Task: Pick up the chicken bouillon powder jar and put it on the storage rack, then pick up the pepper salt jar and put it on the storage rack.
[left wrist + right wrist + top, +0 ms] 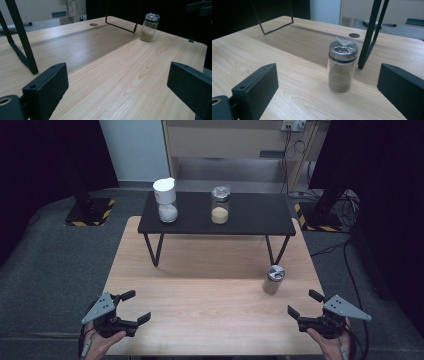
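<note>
Standing upright on the desk [210,285], near its right edge, a jar [274,280] of brown powder with a metal cap is noted just forward of the right gripper [301,305]. In the right gripper view the jar [342,66] is seen straight ahead between the two fingers [254,87], slightly right of centre, its long axis vertical. The fingers are spread wide and nothing is held. The right gripper is judged the nearer one by far; a short forward reach would be called for to bring the jar between the fingers.

The left gripper [131,309] is held at the near left corner, fingers likewise apart and empty. From its view the jar [149,27] is seen well off across the desk.

The desk is of pale wood grain, flat and bare around the jar. A black shelf [217,215] on thin legs is set over the far half; one leg [369,35] stands just behind the jar and could be struck on a lift. Two further jars are carried on the shelf: a white-capped one [165,200] and a yellow-filled one [220,204].

Grey carpet, dark curtains and cables are observed around the desk.
</note>
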A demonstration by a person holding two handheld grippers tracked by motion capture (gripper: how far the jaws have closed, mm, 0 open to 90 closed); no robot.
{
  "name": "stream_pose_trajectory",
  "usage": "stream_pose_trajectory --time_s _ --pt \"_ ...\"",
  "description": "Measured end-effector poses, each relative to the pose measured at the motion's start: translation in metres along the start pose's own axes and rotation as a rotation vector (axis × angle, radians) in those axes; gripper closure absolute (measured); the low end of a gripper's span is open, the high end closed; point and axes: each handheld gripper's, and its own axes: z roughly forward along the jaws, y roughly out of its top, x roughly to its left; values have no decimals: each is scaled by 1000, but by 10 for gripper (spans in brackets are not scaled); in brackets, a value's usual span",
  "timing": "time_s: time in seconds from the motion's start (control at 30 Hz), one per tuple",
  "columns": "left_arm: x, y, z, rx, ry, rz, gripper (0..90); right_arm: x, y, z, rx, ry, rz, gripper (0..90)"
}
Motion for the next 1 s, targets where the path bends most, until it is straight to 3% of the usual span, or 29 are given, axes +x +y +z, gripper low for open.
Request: stream_pose_trajectory --time_s 0.57,1.0 --pt "0 0 0 -2 1 -2 23 3 -1 -8 -45 -12 13 26" --pt "0 0 -1 -2 8 -7 23 5 10 -12 -52 -4 5 26"
